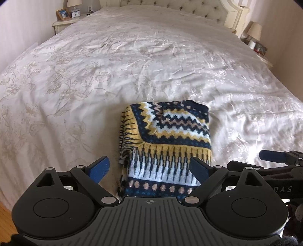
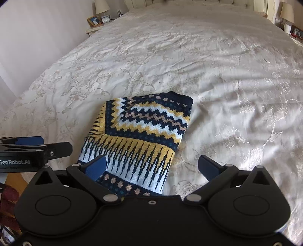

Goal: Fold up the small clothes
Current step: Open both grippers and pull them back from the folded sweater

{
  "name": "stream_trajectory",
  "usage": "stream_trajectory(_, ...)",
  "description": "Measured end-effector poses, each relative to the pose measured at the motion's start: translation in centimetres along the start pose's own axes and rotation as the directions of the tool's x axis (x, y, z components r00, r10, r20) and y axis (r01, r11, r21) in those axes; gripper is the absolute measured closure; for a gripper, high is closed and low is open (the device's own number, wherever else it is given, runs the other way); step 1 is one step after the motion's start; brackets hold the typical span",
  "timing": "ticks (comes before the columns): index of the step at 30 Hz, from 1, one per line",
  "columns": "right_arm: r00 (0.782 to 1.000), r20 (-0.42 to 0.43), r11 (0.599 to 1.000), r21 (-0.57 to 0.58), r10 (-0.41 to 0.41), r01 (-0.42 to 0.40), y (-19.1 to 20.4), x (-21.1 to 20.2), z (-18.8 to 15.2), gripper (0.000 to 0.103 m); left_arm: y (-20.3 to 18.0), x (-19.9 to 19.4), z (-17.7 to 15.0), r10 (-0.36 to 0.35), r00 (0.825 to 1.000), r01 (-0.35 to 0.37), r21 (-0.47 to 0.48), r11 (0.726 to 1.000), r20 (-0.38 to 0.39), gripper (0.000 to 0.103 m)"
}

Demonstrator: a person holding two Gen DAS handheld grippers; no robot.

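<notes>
A small knitted sweater point(image 1: 164, 132) in navy, yellow, white and tan zigzag bands lies folded into a compact rectangle on the white bedspread point(image 1: 113, 66). It also shows in the right wrist view point(image 2: 144, 130). My left gripper point(image 1: 151, 166) is open and empty, hovering just in front of the sweater's near edge. My right gripper point(image 2: 153, 164) is open and empty, over the sweater's near right corner. Each gripper shows at the edge of the other's view: the right one point(image 1: 272, 156) and the left one point(image 2: 30, 141).
The bed has a tufted headboard point(image 1: 170, 7). A nightstand point(image 1: 64, 23) with a lamp, clock and photo frame stands at the far left. Another nightstand with a lamp point(image 1: 254, 30) stands at the far right. Wooden floor point(image 1: 5, 213) shows at the bed's near left.
</notes>
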State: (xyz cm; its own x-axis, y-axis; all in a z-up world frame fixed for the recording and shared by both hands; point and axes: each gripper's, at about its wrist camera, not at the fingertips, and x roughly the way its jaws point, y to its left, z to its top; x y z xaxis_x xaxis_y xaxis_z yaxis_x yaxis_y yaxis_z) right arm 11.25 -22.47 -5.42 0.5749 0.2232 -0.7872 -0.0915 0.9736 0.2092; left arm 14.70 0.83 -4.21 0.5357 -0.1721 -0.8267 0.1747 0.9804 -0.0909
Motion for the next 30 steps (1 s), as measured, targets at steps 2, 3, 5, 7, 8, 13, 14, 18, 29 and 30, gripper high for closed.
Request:
stream_trajectory(2, 1.0, 0.008, 1.0, -0.006, -0.006, 0.006, 0.2, -0.5, 0.1, 0.0, -0.3, -0.3, 0.0, -0.005, 1.0, 0.005, 0.002, 1.0, 0.003, 0.011)
stream_trajectory(3, 1.0, 0.012, 1.0, -0.011, -0.013, 0.013, 0.3, -0.7, 0.1, 0.0, -0.5, -0.4, 0.0, -0.008, 1.0, 0.008, 0.003, 1.0, 0.003, 0.011)
stream_trajectory(5, 0.999, 0.017, 0.999, -0.015, -0.029, 0.029, 0.4, -1.0, 0.3, 0.0, -0.7, -0.5, 0.0, -0.012, 1.0, 0.012, 0.003, 1.0, -0.002, 0.011)
stream_trajectory(7, 0.999, 0.018, 0.999, -0.008, -0.03, 0.031, 0.3, -1.3, 0.3, 0.0, -0.8, -0.6, 0.0, -0.015, 1.0, 0.015, -0.004, 1.0, -0.006, 0.011)
stream_trajectory(8, 0.999, 0.017, 0.999, -0.008, -0.034, 0.034, 0.3, -1.3, 0.4, 0.0, -0.8, -0.7, 0.0, -0.018, 1.0, 0.018, -0.01, 1.0, -0.01, 0.011)
stream_trajectory(13, 0.999, 0.011, 0.999, -0.002, -0.039, 0.039, 0.1, -1.4, 0.4, 0.0, -0.8, -0.8, 0.1, -0.041, 0.999, 0.04, -0.036, 0.999, -0.032, 0.011)
stream_trajectory(14, 0.999, 0.01, 0.999, 0.0, -0.039, 0.039, 0.1, -1.4, 0.4, 0.0, -0.8, -0.8, 0.1, -0.046, 0.998, 0.045, -0.04, 0.998, -0.04, 0.011)
stream_trajectory(18, 0.999, 0.006, 0.999, 0.001, -0.037, 0.037, 0.0, -1.3, 0.4, 0.0, -1.1, -1.0, 0.1, -0.022, 0.998, 0.021, -0.023, 1.0, -0.051, 0.012)
stream_trajectory(29, 0.998, 0.008, 0.998, 0.025, -0.064, 0.064, 0.9, -1.7, -0.5, 0.0, -1.5, -1.3, 0.4, 0.082, 0.994, -0.079, 0.034, 0.996, -0.074, 0.012)
stream_trajectory(30, 0.997, 0.01, 0.997, 0.032, -0.072, 0.071, 0.9, -1.8, -0.6, 0.0, -1.4, -1.3, 0.5, 0.089, 0.993, -0.086, 0.041, 0.995, -0.075, 0.012)
